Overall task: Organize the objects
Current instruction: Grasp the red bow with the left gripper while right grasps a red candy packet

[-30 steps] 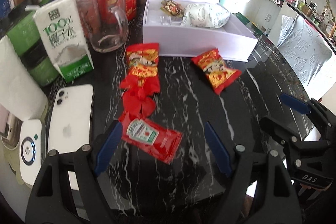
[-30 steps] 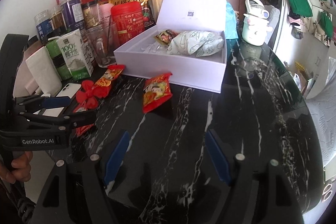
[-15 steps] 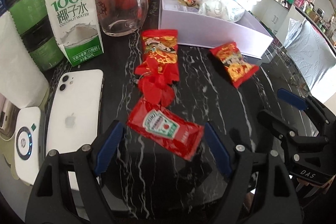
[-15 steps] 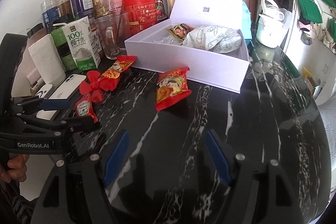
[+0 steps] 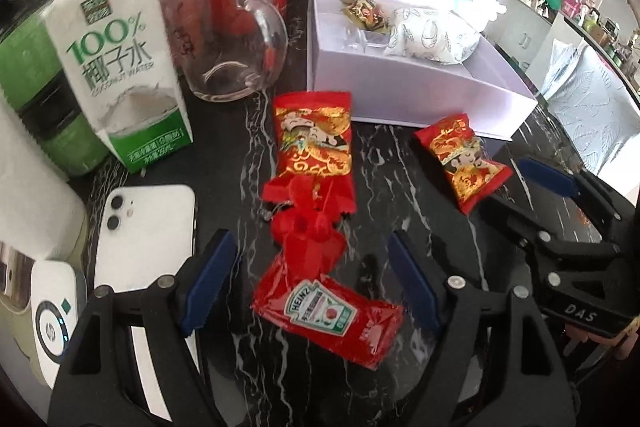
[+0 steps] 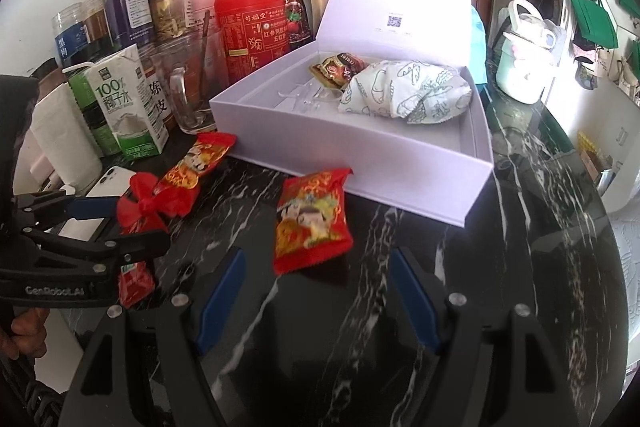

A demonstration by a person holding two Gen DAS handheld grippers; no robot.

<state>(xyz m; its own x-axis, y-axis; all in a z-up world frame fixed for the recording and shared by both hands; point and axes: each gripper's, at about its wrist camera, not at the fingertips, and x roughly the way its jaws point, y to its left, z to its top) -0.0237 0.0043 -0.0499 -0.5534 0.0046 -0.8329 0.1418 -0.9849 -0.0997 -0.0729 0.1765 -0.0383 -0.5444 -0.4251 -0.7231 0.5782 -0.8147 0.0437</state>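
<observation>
A: Ketchup sachet [image 5: 327, 315] lies flat on the table [image 5: 400, 163], between the fingers of the left gripper [image 5: 310, 281]. The jaws are wide and closing a little, but the pads do not touch it yet.

B: How will it handle?

A: I think it is light, soft and slippery, with liquid inside. I would pinch it across the short side, near the middle, and not too hard.

B: And beyond the fingertips?

A: Just ahead is a red bow [image 5: 308, 227], touching the sachet's top edge and lying partly on a long snack bag [image 5: 314, 139].

B: The right gripper [image 6: 316, 293]?

A: Its jaws also stand wide and hold nothing. A second snack bag [image 6: 310, 223] lies just ahead of its fingertips, a little toward the left finger. It looks puffy, light and crinkly, so a grip across the middle should be safe.

B: Farther?

A: The white box [image 6: 360, 155] is open behind both bags, with a wrapped bundle [image 6: 404, 93] inside.
</observation>
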